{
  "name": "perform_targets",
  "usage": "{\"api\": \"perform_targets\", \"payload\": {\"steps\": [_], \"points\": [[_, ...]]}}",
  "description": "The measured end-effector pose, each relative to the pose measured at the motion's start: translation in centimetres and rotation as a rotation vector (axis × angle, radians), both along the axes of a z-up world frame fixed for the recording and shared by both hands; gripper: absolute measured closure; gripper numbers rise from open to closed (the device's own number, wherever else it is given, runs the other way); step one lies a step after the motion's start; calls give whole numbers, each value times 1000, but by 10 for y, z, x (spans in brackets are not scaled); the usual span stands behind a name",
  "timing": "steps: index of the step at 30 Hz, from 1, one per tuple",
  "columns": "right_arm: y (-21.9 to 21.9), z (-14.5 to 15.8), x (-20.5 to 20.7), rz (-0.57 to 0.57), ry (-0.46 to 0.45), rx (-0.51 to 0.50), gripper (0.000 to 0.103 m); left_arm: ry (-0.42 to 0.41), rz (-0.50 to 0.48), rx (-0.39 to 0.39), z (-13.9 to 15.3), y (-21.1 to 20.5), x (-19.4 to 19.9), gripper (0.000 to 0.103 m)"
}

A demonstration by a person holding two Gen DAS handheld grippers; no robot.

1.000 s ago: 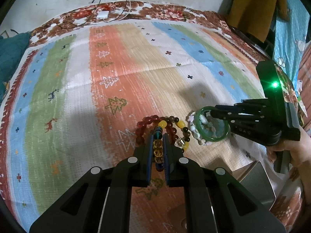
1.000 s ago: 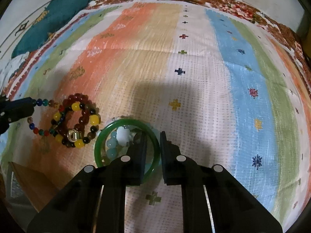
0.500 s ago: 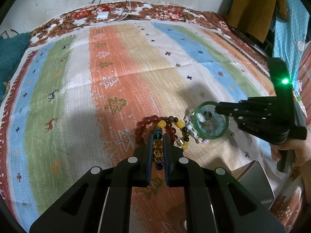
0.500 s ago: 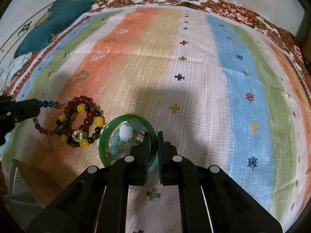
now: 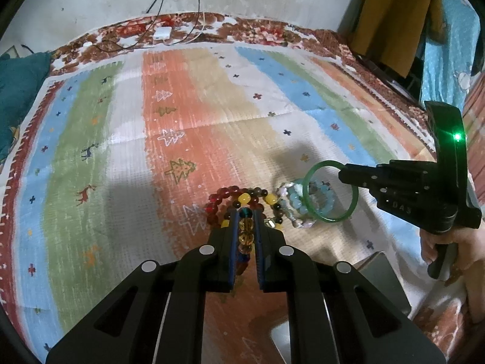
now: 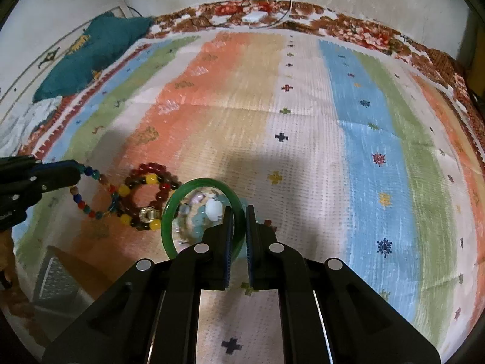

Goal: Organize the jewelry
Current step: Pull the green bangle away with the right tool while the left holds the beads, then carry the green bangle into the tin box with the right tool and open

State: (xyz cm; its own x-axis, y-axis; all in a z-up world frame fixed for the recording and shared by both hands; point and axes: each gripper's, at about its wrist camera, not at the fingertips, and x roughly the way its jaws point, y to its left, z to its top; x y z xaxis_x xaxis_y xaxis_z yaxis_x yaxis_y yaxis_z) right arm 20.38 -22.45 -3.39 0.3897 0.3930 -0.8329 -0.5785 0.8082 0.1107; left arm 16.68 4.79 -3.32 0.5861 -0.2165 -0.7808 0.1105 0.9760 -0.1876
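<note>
My left gripper (image 5: 245,212) is shut on a multicolour bead bracelet (image 5: 245,233), whose loop hangs from it in the right wrist view (image 6: 91,194). My right gripper (image 6: 239,212) is shut on a green jade bangle (image 6: 182,194) and holds it tilted above the cloth; the bangle also shows in the left wrist view (image 5: 330,218). A dark red and yellow bead bracelet (image 6: 151,179) lies on the striped cloth between the grippers. A pale blue and white bead bracelet (image 5: 292,201) lies under the bangle.
A grey box (image 5: 385,276) sits at the near right of the left wrist view and shows at lower left in the right wrist view (image 6: 57,276). A teal cushion (image 6: 91,54) lies at the far left. A white charger with cables (image 5: 162,33) lies at the far edge.
My right gripper has lifted the green bangle off the cloth and tilted it up. My left gripper has stayed in place, shut on the bead bracelet.
</note>
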Motion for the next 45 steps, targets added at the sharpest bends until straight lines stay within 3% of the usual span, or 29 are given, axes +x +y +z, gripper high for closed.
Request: {"api": "perform_targets", "payload": {"steps": [19, 29, 45], "points": [[-7, 48, -61, 80, -117, 123, 94, -77, -29, -46, 30, -17, -44, 94], [-21, 56, -79, 91, -129, 160, 94, -135, -36, -90, 46, -23, -80, 94], [-27, 52, -112, 137, -102, 166, 93, -118, -65, -126, 39, -33, -109, 94]]}}
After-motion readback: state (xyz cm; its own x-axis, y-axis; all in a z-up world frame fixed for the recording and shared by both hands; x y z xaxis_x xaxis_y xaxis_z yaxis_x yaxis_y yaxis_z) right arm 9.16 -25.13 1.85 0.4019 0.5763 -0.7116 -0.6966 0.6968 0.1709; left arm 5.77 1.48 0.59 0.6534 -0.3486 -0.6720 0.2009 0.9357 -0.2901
